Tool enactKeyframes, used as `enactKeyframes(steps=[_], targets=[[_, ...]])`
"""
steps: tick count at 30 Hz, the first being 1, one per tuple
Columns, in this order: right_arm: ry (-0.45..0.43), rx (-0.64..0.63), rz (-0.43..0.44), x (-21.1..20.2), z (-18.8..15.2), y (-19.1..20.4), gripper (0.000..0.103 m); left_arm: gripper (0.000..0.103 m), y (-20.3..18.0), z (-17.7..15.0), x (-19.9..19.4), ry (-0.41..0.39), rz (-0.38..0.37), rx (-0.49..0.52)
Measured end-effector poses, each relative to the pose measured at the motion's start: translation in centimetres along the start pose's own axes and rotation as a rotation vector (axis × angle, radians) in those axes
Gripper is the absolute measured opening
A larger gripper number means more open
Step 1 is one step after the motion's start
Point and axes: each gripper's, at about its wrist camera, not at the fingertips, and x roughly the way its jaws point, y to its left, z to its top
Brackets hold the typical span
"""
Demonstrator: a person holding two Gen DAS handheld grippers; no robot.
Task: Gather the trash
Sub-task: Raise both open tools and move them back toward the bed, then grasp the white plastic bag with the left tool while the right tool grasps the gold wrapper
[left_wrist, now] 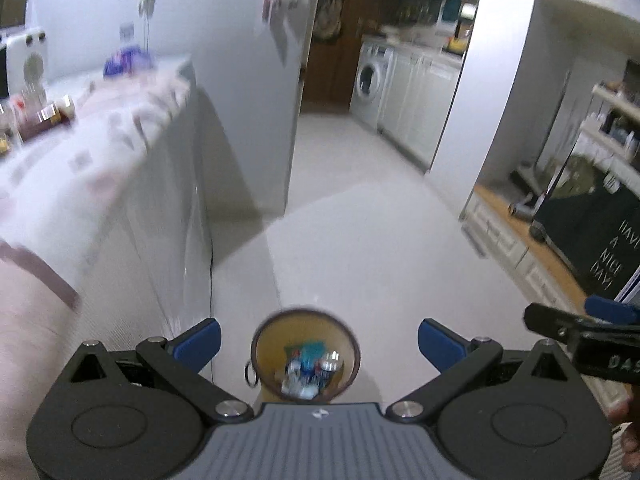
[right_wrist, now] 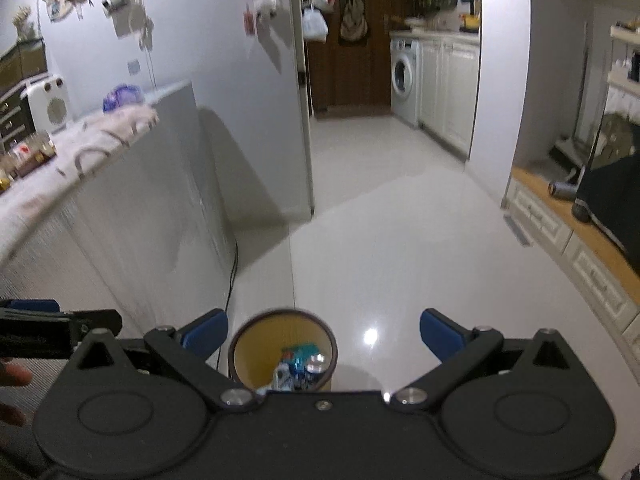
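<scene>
both grippers spread wide and carrying nothing; left gripper [left_wrist: 319,342] and right gripper [right_wrist: 324,336] hover side by side over the floor [right_wrist: 400,248]; the trash bin [left_wrist: 306,356] stands upright right below between the jaws, cans and wrappers [right_wrist: 302,366] inside; neither hand looks nearer tbh

Black cloth [left_wrist: 600,240], right edge of left wrist view: white caps read "HAVE A NICE DAY", first word cut off by frame. Right gripper [left_wrist: 580,340] body in same view showed white "DAS", rest hidden. Other print too blurred.
</scene>
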Motion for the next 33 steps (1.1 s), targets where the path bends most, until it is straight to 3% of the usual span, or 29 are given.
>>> enactKeyframes(steps=[6, 14, 23, 33], targets=[[-0.102, -0.020, 0.033, -4.0, 2.0, 1.5, 0.103, 0.103, 0.2, 2.3, -6.0, -0.137, 0.014, 0.012], [-0.217, -0.031, 0.094, -6.7, 5.0, 4.9, 0.103, 0.103, 3.7, 5.4, -12.3, -0.276, 0.032, 0.040], [-0.287, -0.013, 0.206, -6.6, 9.0, 10.6, 0.103, 0.103, 11.9, 9.7, -17.0, -0.383, 0.190, 0.057], [-0.296, -0.046, 0.310, -4.4, 12.9, 18.5, 0.103, 0.103, 24.9, 12.3, -17.6, -0.365, 0.311, -0.040]])
